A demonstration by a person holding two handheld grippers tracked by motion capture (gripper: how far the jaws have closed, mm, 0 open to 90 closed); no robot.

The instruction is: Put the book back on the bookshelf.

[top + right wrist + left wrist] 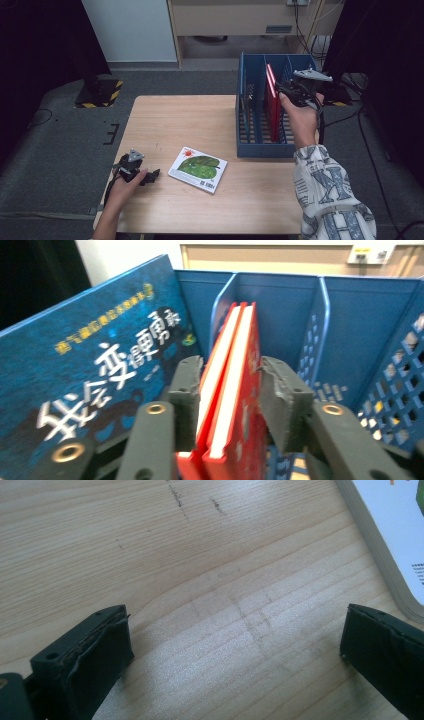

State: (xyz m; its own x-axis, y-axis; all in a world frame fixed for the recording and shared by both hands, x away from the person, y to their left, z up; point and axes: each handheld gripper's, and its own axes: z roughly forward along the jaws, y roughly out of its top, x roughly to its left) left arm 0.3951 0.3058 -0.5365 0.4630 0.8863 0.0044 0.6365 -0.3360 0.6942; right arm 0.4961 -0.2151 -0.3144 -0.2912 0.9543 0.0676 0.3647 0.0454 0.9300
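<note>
Red books (231, 390) standing upright between my right gripper (227, 390) jaws in blue rack (350, 320); jaws narrowly parted, not visibly pressing.

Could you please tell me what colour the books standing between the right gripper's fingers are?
The books are red with white page edges, clearest in the right gripper view.

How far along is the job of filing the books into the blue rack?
Done: red books and a blue book stand in the blue rack. In hand: the right gripper straddles the red books, its jaws apparently no longer pressing them. Left: the green-cover book lies flat on the table; the left gripper rests open beside it.
</note>
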